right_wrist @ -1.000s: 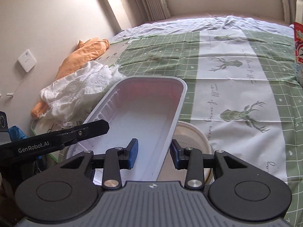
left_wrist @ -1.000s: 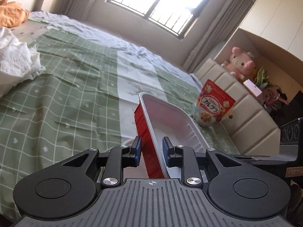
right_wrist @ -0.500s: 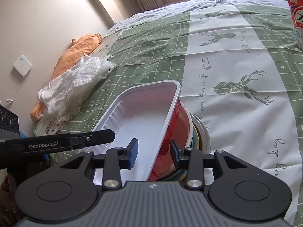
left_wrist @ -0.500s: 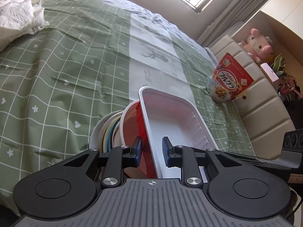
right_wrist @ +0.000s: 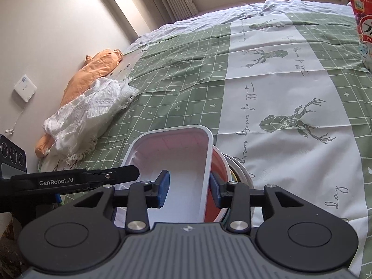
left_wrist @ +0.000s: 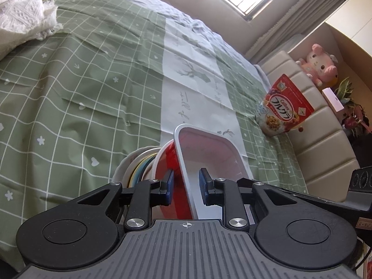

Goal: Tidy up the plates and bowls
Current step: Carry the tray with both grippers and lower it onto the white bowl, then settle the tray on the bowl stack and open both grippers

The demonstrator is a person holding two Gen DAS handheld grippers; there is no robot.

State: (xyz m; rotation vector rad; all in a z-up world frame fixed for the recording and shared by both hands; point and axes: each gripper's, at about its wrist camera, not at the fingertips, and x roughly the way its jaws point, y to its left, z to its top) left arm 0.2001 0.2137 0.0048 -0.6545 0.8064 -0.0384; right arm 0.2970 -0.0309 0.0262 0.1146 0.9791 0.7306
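Starting at the left of the scene, a white knitted cloth [right_wrist: 90, 116] lies bunched near the wall, well apart from the work. The left gripper [left_wrist: 184, 184] straddles the left long wall of the white rectangular tray [left_wrist: 209, 148]; whether its pads actually press the wall I cannot tell. Beneath the tray sits a red bowl [left_wrist: 166, 162], nested in a stack of plates [left_wrist: 136, 165] on the green checked bedspread [left_wrist: 81, 81]. The tray's long axis runs straight away from both claws. The right gripper [right_wrist: 189, 187] straddles the opposite wall, its jaws opening, pads seemingly clear of it. Both hands are equally near, so the tray seems ready to be left resting on the bowl.
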